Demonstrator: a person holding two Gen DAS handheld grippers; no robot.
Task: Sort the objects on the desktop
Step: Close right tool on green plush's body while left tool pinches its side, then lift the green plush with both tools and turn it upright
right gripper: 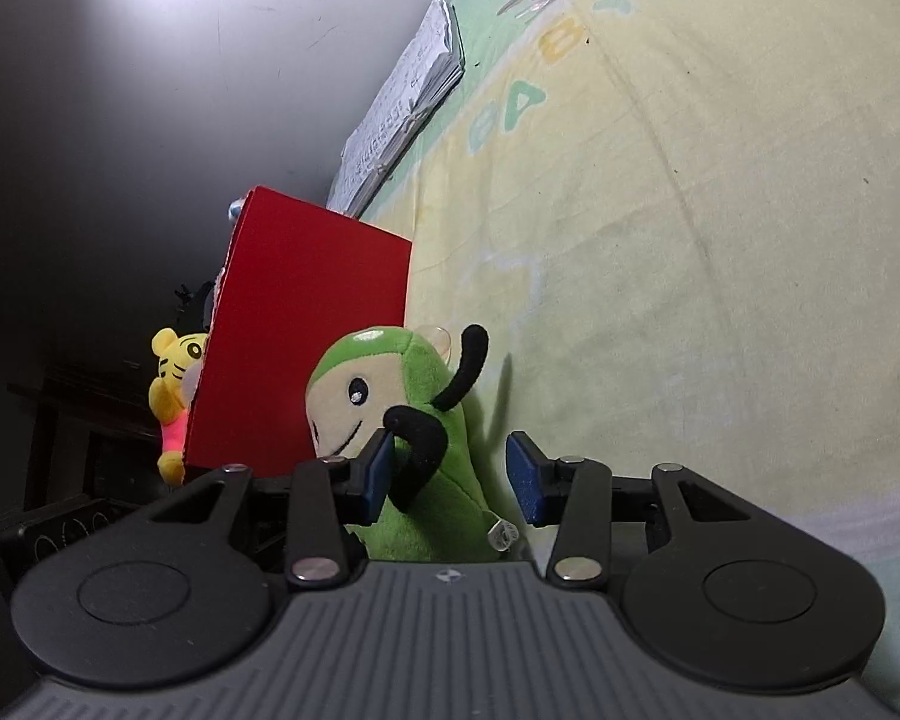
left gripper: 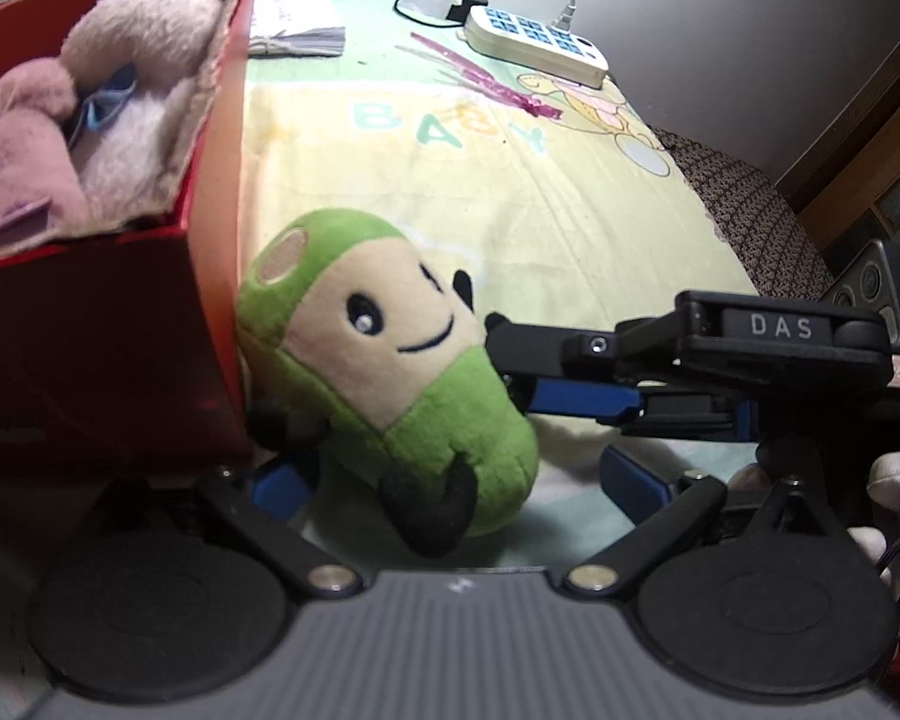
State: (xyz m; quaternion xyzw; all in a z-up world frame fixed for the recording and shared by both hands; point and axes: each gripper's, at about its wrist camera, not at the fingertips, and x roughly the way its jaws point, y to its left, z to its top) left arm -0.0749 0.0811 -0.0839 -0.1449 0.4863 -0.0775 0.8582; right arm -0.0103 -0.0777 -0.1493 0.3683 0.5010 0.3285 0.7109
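A green and cream plush toy point(left gripper: 390, 360) lies on the printed cloth, leaning against the red box point(left gripper: 210, 300). My left gripper point(left gripper: 459, 483) is open, its blue pads wide apart on either side of the toy's lower end. My right gripper point(left gripper: 510, 366) comes in from the right at the toy's side. In the right wrist view the green toy point(right gripper: 432, 480) sits between the blue pads of the right gripper point(right gripper: 450, 474). The left pad is at the toy's black arm, while a gap shows at the right pad. The red box point(right gripper: 294, 324) stands just behind.
Pink and white plush toys point(left gripper: 138, 60) fill the red box. A yellow tiger plush point(right gripper: 174, 372) sits behind it. A paper stack point(left gripper: 294, 18), a white power strip point(left gripper: 534, 42) and a pink ribbon point(left gripper: 492, 84) lie at the far end. A white-gloved hand point(left gripper: 894, 474) is at the right.
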